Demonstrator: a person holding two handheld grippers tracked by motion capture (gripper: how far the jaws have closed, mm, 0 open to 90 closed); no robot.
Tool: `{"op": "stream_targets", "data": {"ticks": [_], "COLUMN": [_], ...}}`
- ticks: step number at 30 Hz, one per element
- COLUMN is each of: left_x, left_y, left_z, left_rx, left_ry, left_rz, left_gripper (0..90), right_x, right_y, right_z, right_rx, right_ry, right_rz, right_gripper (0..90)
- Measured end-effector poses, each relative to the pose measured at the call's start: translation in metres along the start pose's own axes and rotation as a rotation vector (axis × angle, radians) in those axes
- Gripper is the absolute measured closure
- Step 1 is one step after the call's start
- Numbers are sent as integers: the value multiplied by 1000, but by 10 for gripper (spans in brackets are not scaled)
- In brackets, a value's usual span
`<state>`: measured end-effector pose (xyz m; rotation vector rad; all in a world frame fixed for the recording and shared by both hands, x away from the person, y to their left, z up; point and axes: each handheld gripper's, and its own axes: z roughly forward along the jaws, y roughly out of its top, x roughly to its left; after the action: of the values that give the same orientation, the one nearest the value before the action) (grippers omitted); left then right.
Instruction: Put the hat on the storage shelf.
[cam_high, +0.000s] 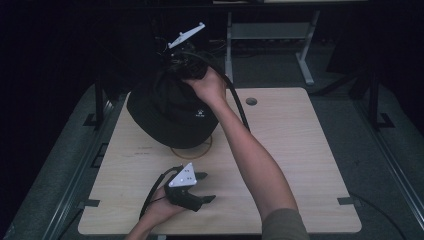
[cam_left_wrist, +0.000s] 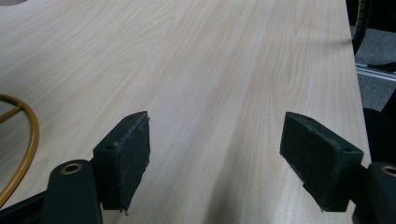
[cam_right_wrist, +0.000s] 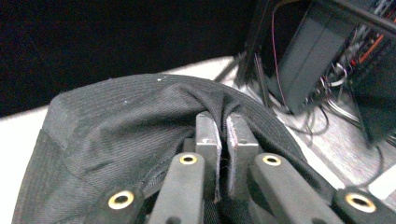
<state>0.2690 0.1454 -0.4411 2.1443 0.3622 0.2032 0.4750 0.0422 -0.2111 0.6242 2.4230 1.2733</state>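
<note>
Black hat (cam_high: 170, 112): held up at the table's (cam_high: 290, 150) far left, over a yellow ring (cam_high: 192, 152); fabric is pinched by the right gripper (cam_right_wrist: 223, 140). Left gripper (cam_left_wrist: 215, 158): spread, idle. Step judged: lifting; placement is required next.

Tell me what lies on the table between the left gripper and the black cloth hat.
In the high view, bare pale wood and the near arc of a thin yellow ring lie between the left gripper and the black cloth hat, which the right gripper pinches.
</note>
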Motion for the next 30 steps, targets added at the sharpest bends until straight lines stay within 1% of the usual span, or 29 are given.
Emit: {"op": "stream_targets", "data": {"ticks": [1,2,3,4,5,6,8,9,10,12,14,17,20,21,22,25,27,29,30], "left_x": [0,0,0,-1,-1,-1,-1,-1,-1,-2,-2,-2,-2,-2,-2,-1,-1,-1,-1], "left_y": [0,0,1,1,1,1,1,1,1,1,1,2,2,2,2,2,2,2,1], "left_z": [0,-1,0,0,0,0,0,0,0,1,2,3,3,3,3,2,2,2,3], "left_rx": [7,11,9,9,8,8,10,16,16,10,8,10,6,3,4,5,3,10,5], "left_ry": [1,0,0,-2,-3,-4,-6,-7,-6,-7,-9,-7,-10,-11,-13,-23,-23,-22,-20], "left_rz": [6,6,6,6,4,6,7,7,7,6,5,7,5,0,-2,-23,-23,-22,-25], "left_gripper": [238,237,238,237,237,238,237,237,237,237,237,237,237,237,237,237,237,236,235], "right_x": [3,5,7,11,13,15,15,14,11,7,2,-4,-10,-11,-13,-18,-20,-24,-25], "right_y": [2,4,5,7,7,8,6,4,1,-5,-11,-19,-27,-29,-32,-39,-45,-50,-52], "right_z": [4,7,9,12,13,15,15,14,12,8,3,-2,-9,-11,-14,-22,-27,-31,-34], "right_rx": [26,51,65,74,83,98,106,100,85,71,50,32,9,2,-11,-36,-48,-58,-61], "right_ry": [-12,-28,-37,-55,-69,-73,-64,-56,-39,-17,-9,31,55,63,75,100,102,114,118], "right_rz": [-14,-39,-53,-77,-90,-101,-98,-88,-65,-34,-17,25,55,67,92,132,148,156,161], "right_gripper": [834,814,771,692,653,607,571,546,523,509,487,462,427,418,404,380,366,345,340]}}
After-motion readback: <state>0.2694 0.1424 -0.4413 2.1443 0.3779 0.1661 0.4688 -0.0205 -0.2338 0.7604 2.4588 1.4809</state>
